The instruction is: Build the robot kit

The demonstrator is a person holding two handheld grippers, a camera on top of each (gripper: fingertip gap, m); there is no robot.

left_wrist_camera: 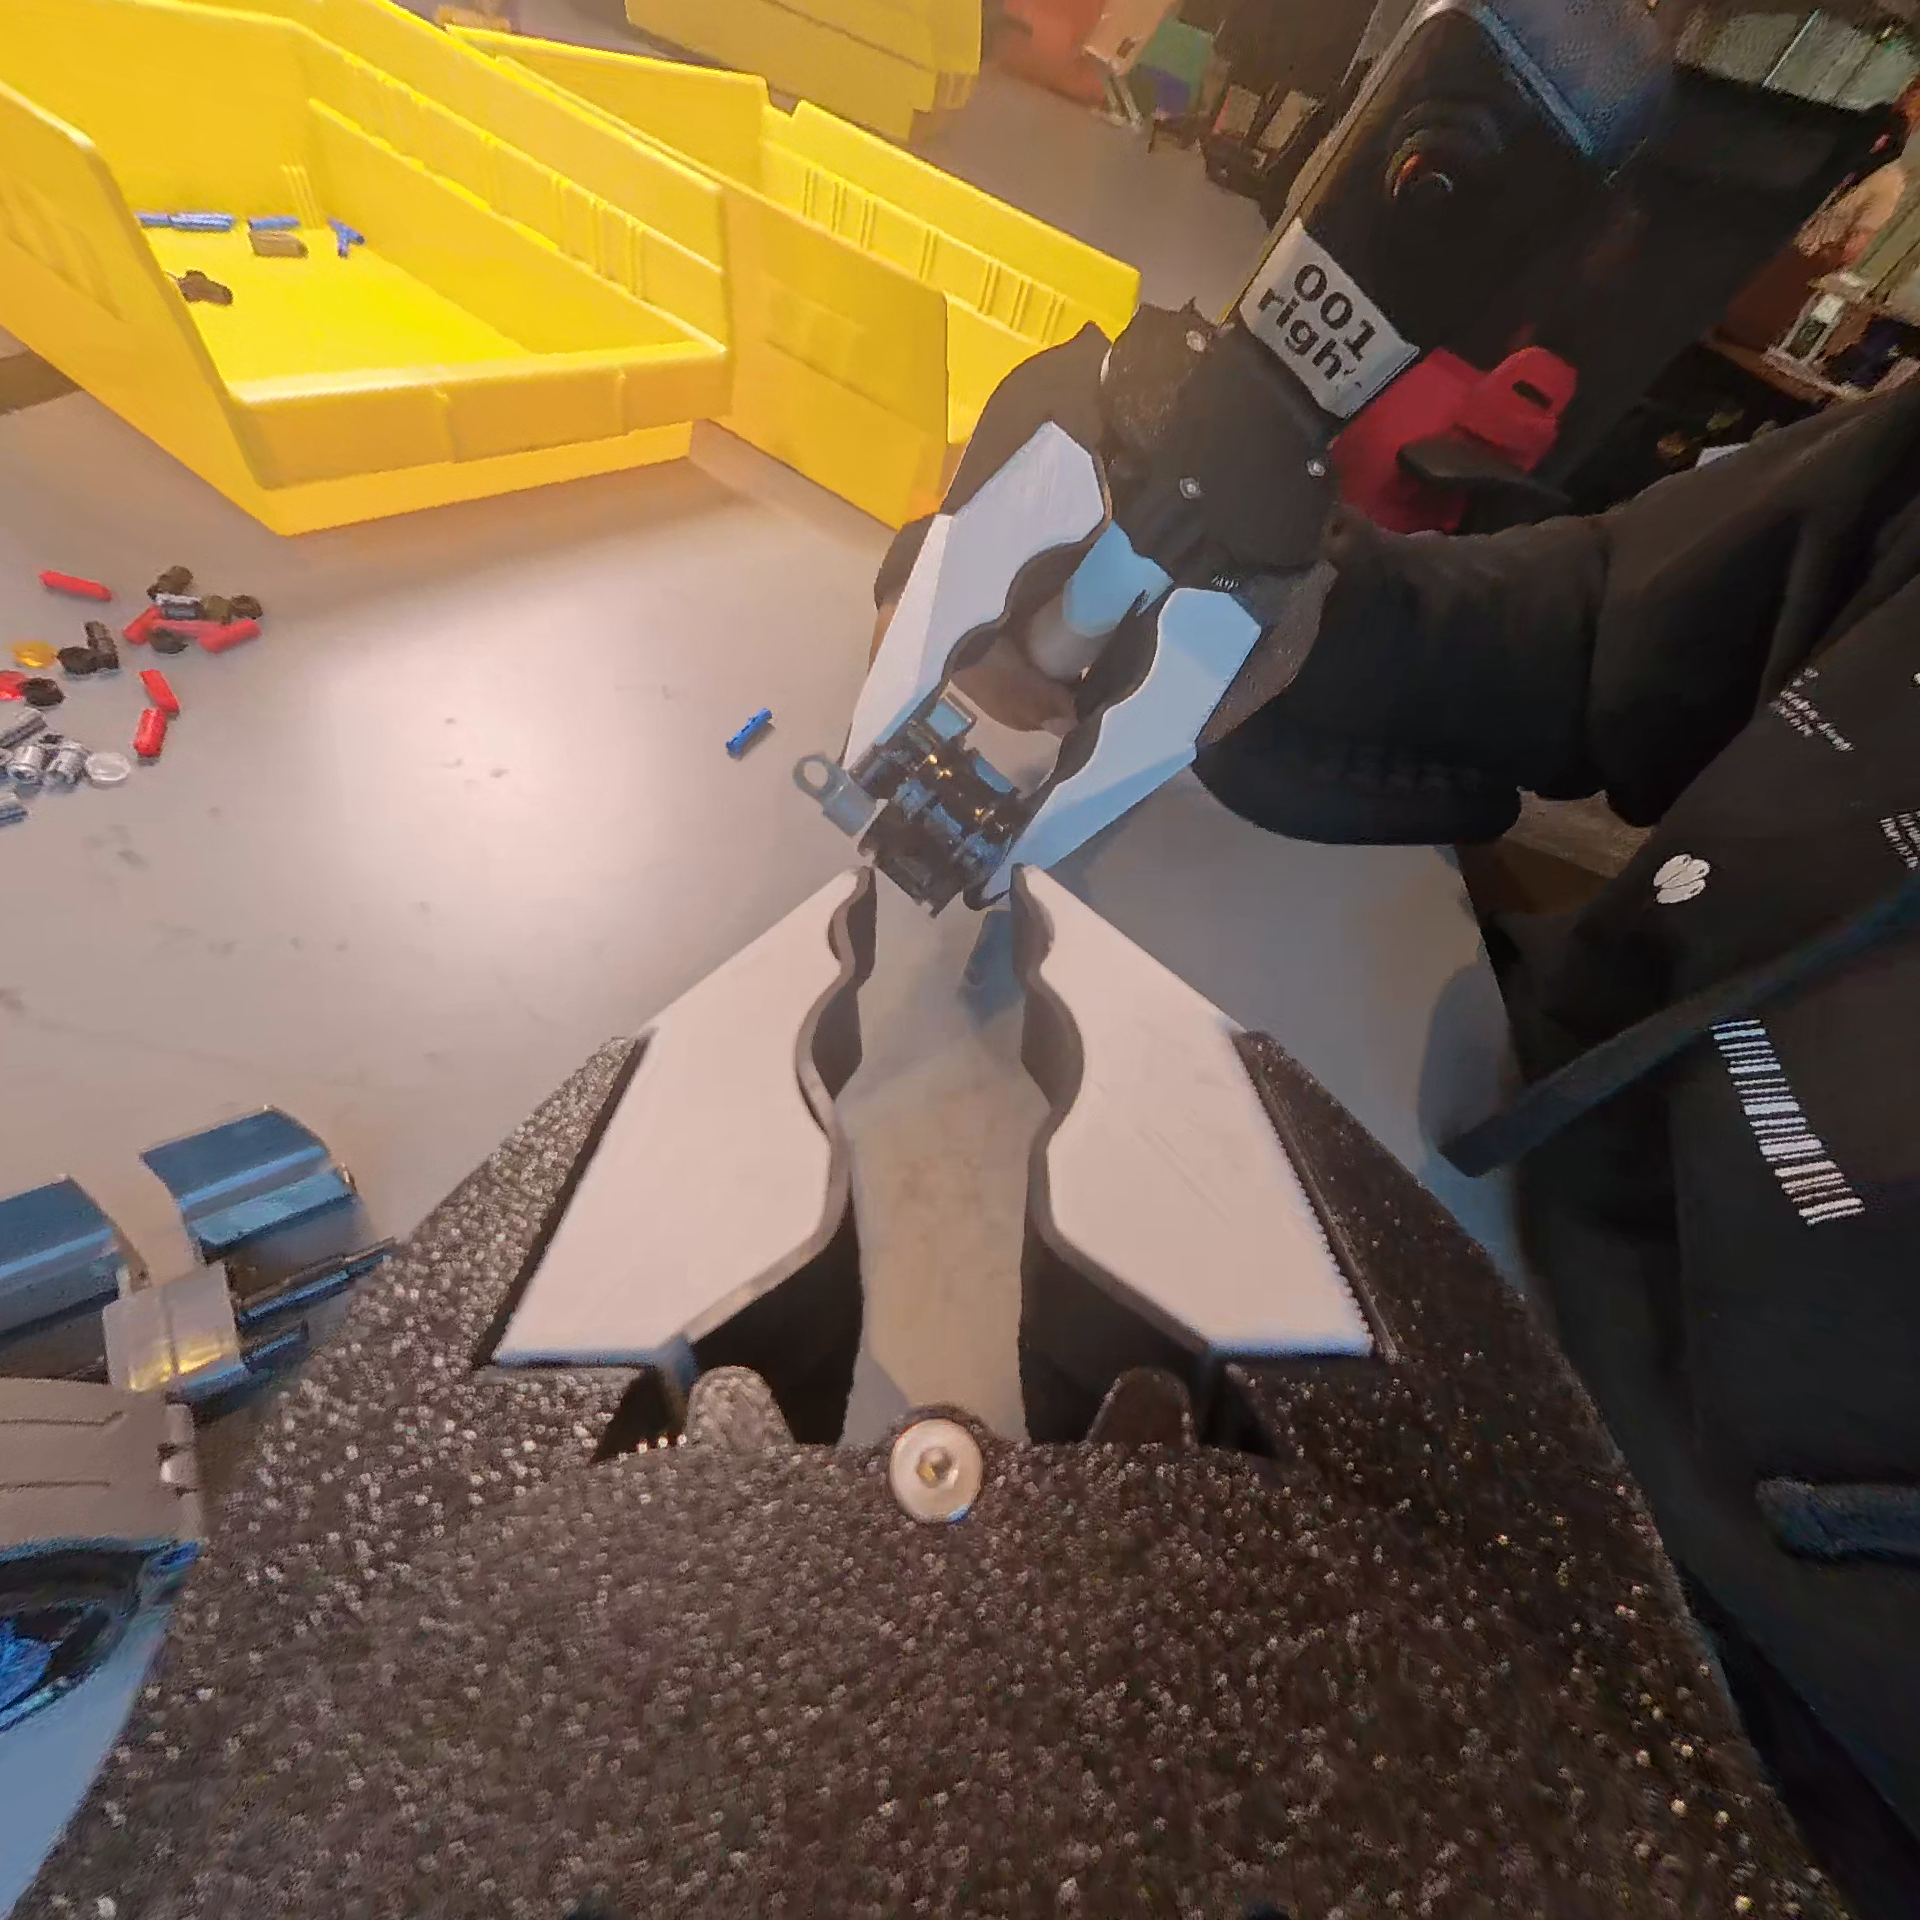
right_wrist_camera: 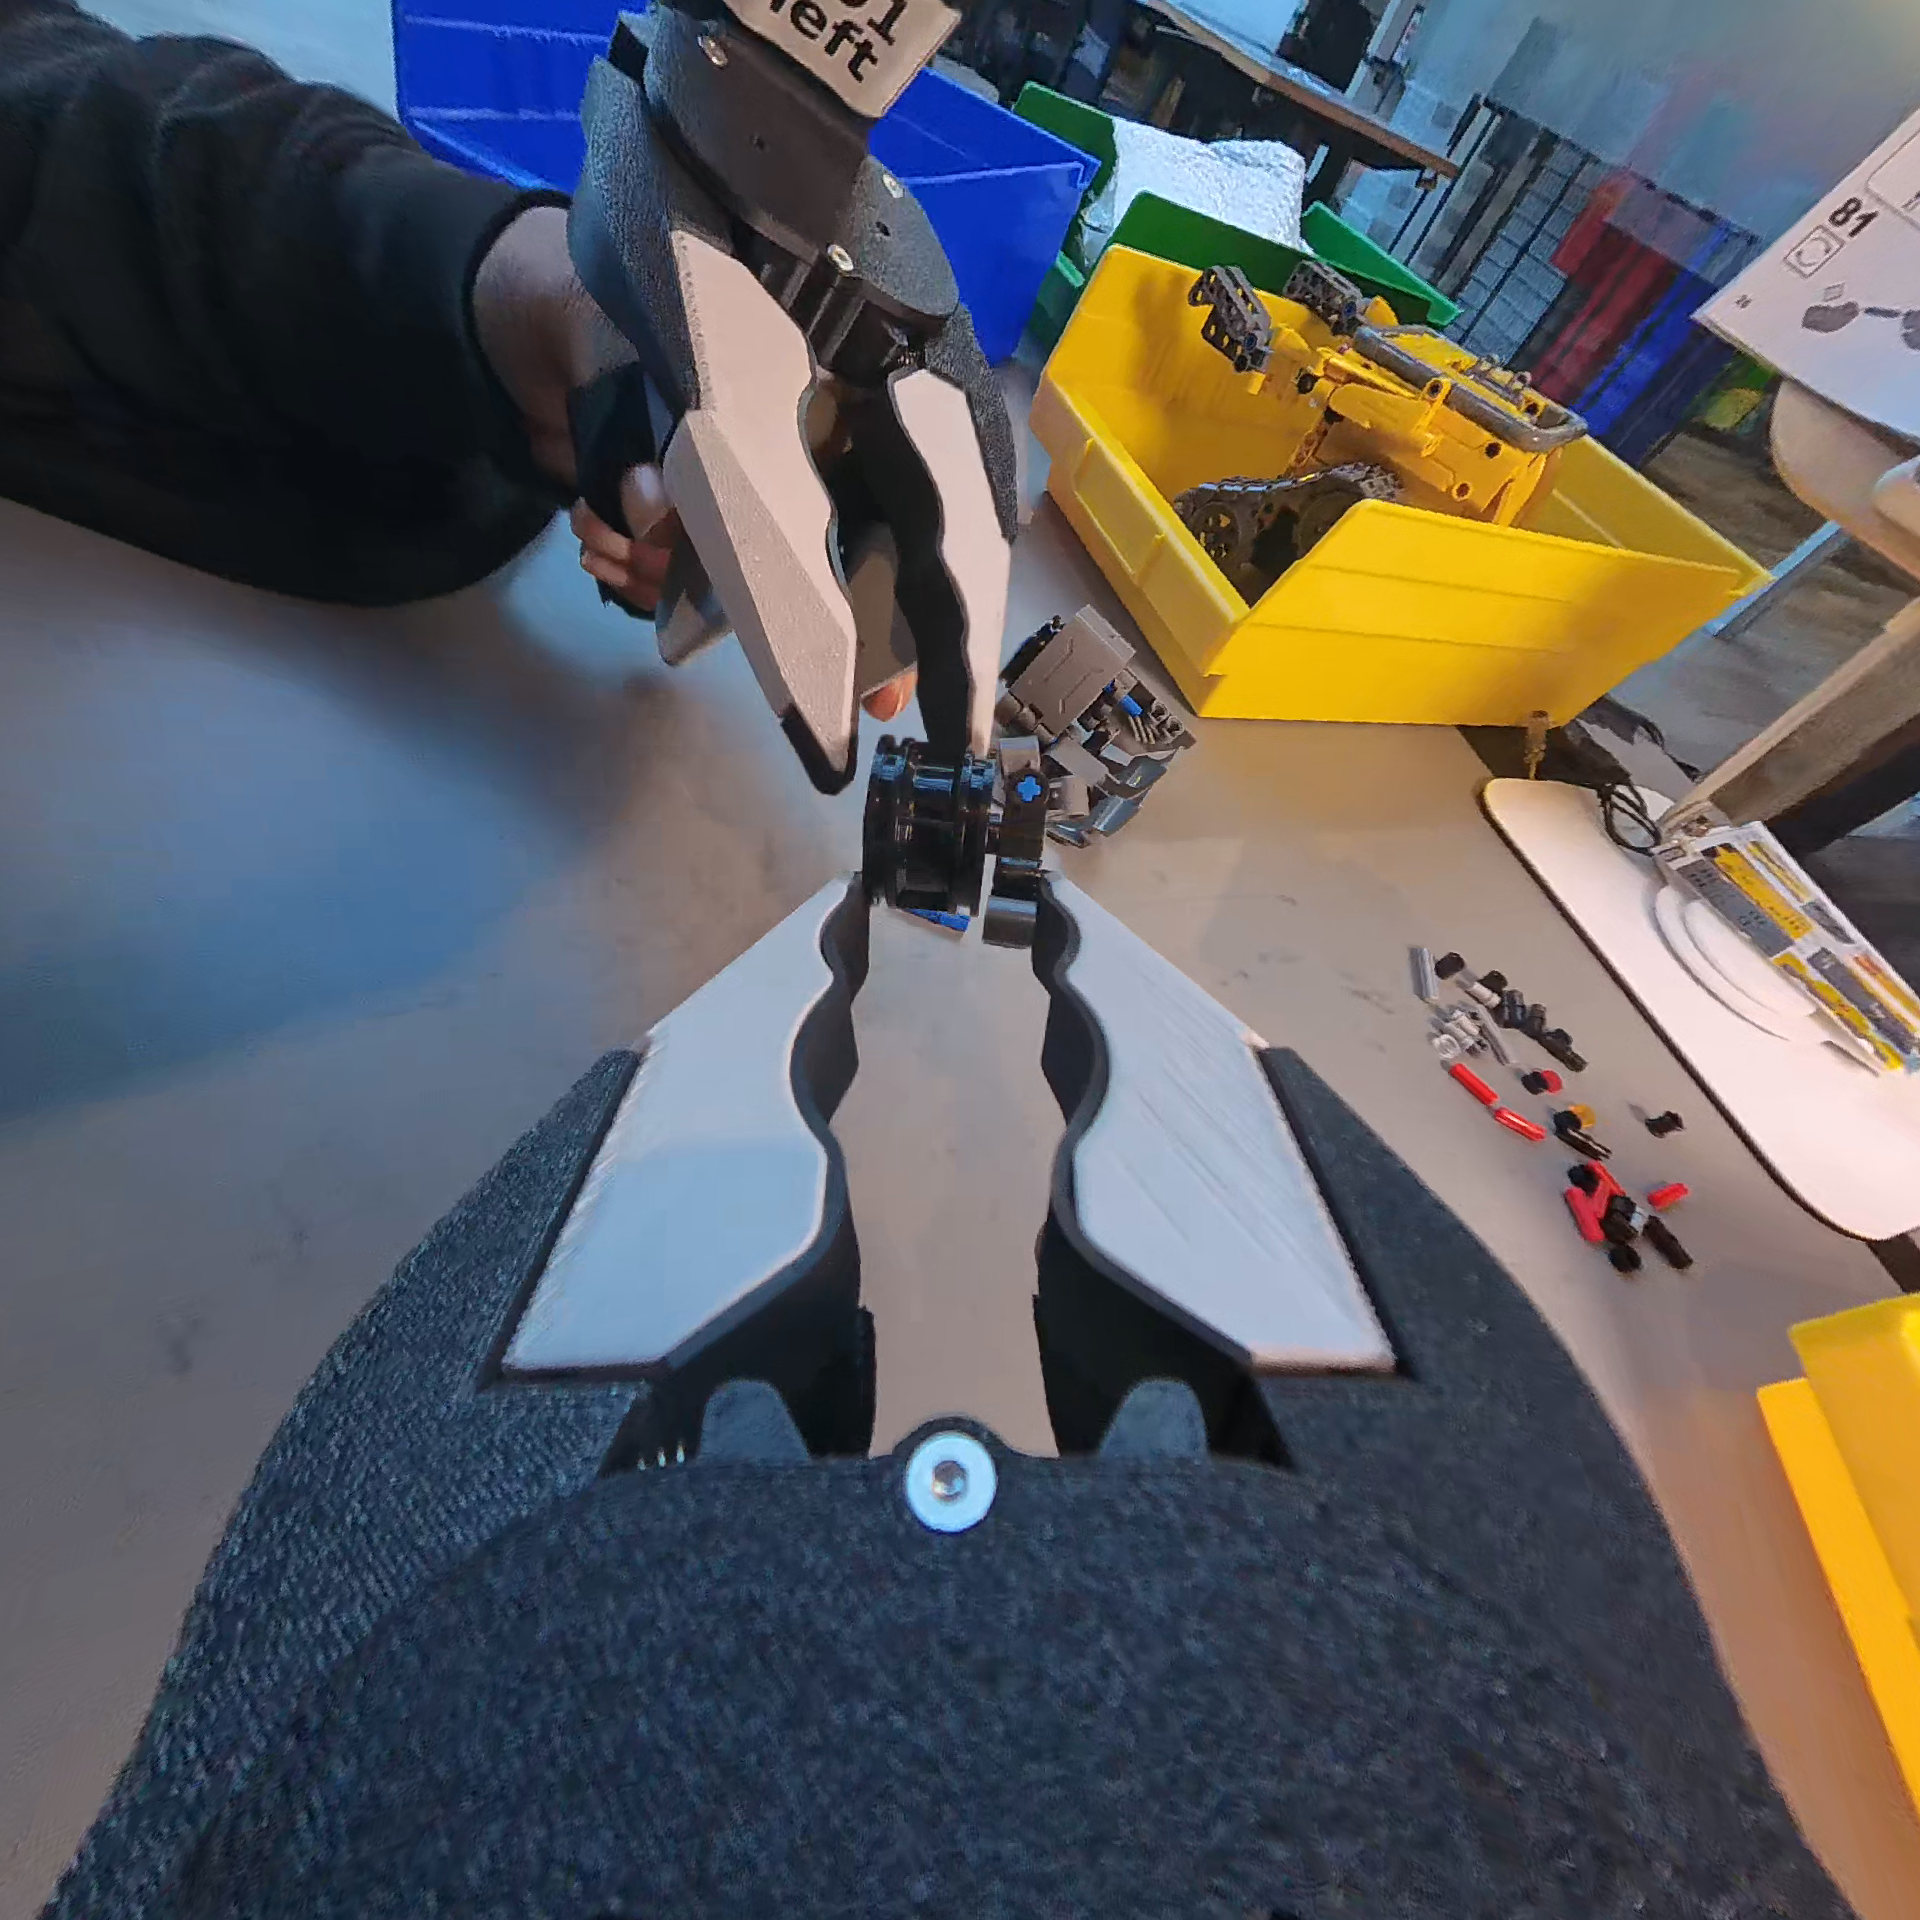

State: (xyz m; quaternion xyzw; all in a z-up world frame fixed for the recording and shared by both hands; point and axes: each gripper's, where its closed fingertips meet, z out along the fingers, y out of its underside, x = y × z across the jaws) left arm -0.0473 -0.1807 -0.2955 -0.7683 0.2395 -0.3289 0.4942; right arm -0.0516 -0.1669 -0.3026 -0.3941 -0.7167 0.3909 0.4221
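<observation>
Black brick assembly (right_wrist_camera: 928,831): pinched by right gripper (right_wrist_camera: 948,896); left gripper (left_wrist_camera: 940,883) spread, tips alongside; worktop (left_wrist_camera: 416,831) below.

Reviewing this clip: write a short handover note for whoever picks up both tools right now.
Right tool: shut on a small black wheel-like assembly, apparently held off the grey table.
Left tool: open, its fingertips right at the assembly from the opposite side; firm contact is unclear.
Nearby: a grey part-built model lies just beyond the assembly, loose red and black pieces are scattered on the table, and a yellow tracked model sits in a yellow bin.
</observation>
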